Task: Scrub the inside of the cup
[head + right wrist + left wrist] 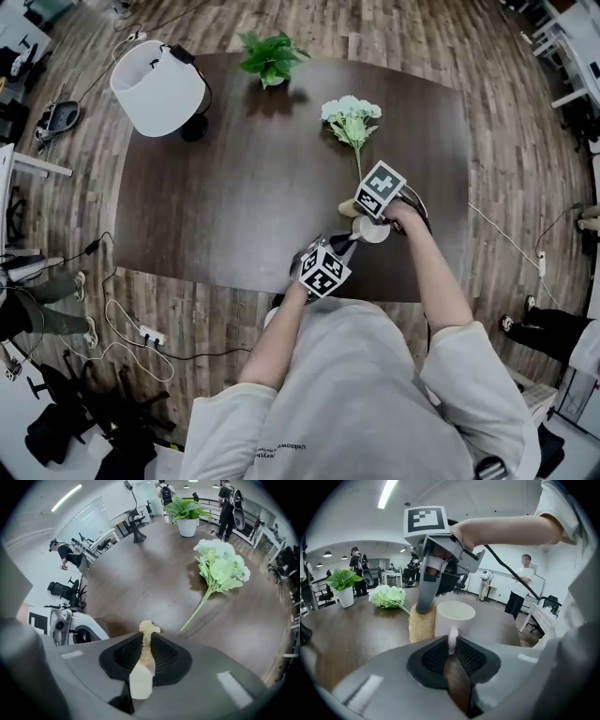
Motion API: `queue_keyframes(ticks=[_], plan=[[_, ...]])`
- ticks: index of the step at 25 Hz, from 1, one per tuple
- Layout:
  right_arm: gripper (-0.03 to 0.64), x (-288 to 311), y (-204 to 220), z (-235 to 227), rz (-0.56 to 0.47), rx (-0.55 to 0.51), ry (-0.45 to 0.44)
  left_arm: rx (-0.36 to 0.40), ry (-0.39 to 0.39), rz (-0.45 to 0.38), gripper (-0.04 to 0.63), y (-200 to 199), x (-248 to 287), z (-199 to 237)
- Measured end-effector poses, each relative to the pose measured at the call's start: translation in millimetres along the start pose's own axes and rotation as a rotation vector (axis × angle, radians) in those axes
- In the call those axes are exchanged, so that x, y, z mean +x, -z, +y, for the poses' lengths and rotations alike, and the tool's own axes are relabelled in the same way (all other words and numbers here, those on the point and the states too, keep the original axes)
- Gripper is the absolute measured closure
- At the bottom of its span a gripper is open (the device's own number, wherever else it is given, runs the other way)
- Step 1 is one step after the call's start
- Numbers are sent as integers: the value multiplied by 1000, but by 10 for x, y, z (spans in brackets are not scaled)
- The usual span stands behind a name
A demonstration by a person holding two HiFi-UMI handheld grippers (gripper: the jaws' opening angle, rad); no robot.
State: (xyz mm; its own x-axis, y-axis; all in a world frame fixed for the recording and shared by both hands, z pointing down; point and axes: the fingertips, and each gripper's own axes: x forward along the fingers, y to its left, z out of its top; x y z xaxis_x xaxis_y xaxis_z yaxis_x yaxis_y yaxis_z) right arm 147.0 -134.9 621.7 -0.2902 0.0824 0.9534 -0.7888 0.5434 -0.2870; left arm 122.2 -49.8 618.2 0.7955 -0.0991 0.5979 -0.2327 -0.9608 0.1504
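A cream cup (454,616) stands upright on the dark table near its front edge, also seen in the head view as the cup (372,231). My left gripper (452,646) is shut on the cup's handle. My right gripper (146,641) is shut on a tan loofah sponge (144,656). In the left gripper view the sponge (422,623) hangs just left of the cup, beside it and outside it, close to the table top. The right gripper (380,192) sits just beyond the cup in the head view, the left gripper (325,270) just in front.
A bunch of pale green flowers (352,120) lies behind the cup. A potted plant (270,58) and a white lamp (159,89) stand at the table's far side. The table edge (281,289) runs just under my left gripper. People stand in the room.
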Motion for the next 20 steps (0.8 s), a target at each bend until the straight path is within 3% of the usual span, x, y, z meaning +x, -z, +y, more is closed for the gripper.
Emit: queue_keyframes(ticks=[7,20], plan=[[538,-90,254,-198,25,-40,32,-58,-102,8,538,49,-49,87],[538,-191,700,-225,-72,78,-27,-86,-213,32,540,126,-76,178]])
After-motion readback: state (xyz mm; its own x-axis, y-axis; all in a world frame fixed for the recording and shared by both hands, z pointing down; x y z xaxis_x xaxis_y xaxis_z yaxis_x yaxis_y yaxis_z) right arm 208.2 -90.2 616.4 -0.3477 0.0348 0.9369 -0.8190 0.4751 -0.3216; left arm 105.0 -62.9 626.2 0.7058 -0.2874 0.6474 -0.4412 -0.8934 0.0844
